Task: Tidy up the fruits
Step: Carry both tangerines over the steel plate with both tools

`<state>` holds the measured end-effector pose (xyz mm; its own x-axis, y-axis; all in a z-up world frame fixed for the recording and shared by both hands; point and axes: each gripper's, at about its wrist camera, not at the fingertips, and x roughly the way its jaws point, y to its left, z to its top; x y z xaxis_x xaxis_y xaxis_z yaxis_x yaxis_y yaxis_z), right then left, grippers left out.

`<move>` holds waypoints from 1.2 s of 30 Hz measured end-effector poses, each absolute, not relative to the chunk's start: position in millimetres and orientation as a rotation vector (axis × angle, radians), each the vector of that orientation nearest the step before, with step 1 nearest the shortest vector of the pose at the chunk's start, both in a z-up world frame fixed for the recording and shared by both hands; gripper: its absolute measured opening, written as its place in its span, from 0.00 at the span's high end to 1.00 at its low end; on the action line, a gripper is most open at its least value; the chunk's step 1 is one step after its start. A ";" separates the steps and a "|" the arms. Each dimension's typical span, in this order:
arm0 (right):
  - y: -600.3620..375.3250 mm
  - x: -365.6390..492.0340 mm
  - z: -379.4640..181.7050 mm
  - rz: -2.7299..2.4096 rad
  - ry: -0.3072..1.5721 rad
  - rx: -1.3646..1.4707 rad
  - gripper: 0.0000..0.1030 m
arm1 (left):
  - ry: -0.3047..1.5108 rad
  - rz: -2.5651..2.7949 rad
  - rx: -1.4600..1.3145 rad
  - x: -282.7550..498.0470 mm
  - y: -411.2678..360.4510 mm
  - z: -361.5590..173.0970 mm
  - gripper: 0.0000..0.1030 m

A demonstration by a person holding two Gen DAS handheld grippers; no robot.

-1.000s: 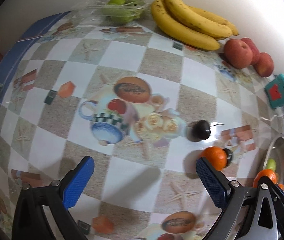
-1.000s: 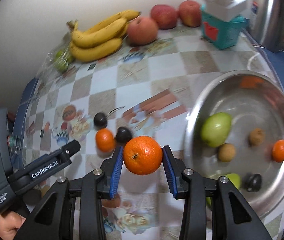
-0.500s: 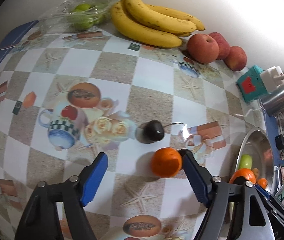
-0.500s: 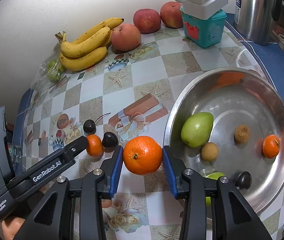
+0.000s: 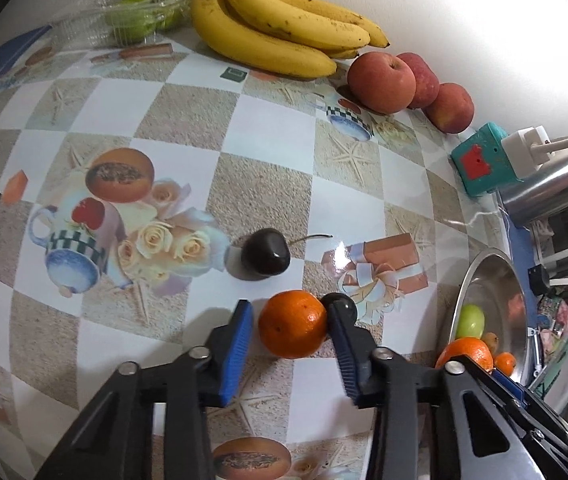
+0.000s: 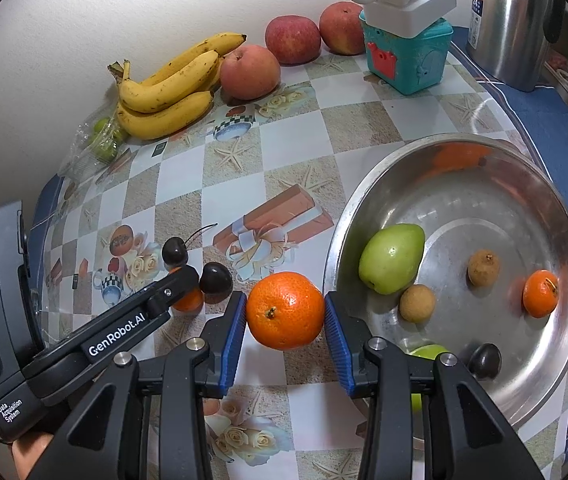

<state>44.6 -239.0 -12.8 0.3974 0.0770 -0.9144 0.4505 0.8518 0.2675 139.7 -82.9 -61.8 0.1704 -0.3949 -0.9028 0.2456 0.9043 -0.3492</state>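
- Hand-held gripper on the left (image 5: 289, 326): its jaws are closing around a small orange (image 5: 293, 324) that rests on the tabletop (image 5: 268, 132), low and centre in the left wrist view. The right pad appears to touch the peel; a sliver of gap is seen at the left pad, so a full pinch is not yet shown.
- Hand-held gripper on the right (image 6: 286, 312): a larger orange (image 6: 286, 311) is pinched across its middle and carried above the tabletop, just left of the steel bowl (image 6: 424, 160), low and centre in the right wrist view.
- Both oranges are judged light, round and firm, with a dimpled peel that should grip well; a hold across the widest part is advised, since an off-centre squeeze could let the fruit roll out.
- A dark cherry (image 5: 266, 254) with its stem lies just above the small orange, and a second dark fruit (image 5: 342, 303) sits right behind the right finger; either might be nudged.
- The tabletop is covered with a glossy checked cloth printed with cups and roses, likely slippery.
- Bananas (image 5: 280, 32), apples (image 5: 382, 82) and bagged green fruit (image 5: 136, 20) are lined along a pale wall at the top.
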 end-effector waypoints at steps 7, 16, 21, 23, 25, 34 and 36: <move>-239.0 44.6 -12.3 -0.250 1.151 0.529 0.60 | 1.322 -0.458 -0.157 138.9 -78.6 -54.0 0.63; -238.7 42.8 -8.6 -0.244 1.136 0.534 0.60 | 1.234 -0.413 -0.203 141.6 -56.2 -21.5 0.63; -244.8 38.1 -4.3 -0.254 1.122 0.549 0.60 | 1.188 -0.408 -0.211 139.3 -51.4 -4.2 0.63; -250.1 35.1 -3.8 -0.266 1.120 0.563 0.60 | 1.174 -0.413 -0.210 137.5 -52.2 1.1 0.63; -255.9 32.2 -2.7 -0.276 1.115 0.577 0.60 | 1.161 -0.424 -0.200 134.9 -56.8 6.3 0.63; -300.0 5.3 2.1 -0.384 1.070 0.664 0.60 | 1.165 -0.532 -0.134 112.5 -95.2 14.1 0.63; -311.4 -2.7 1.7 -0.414 1.061 0.686 0.60 | 1.174 -0.566 -0.119 104.7 -107.2 13.6 0.63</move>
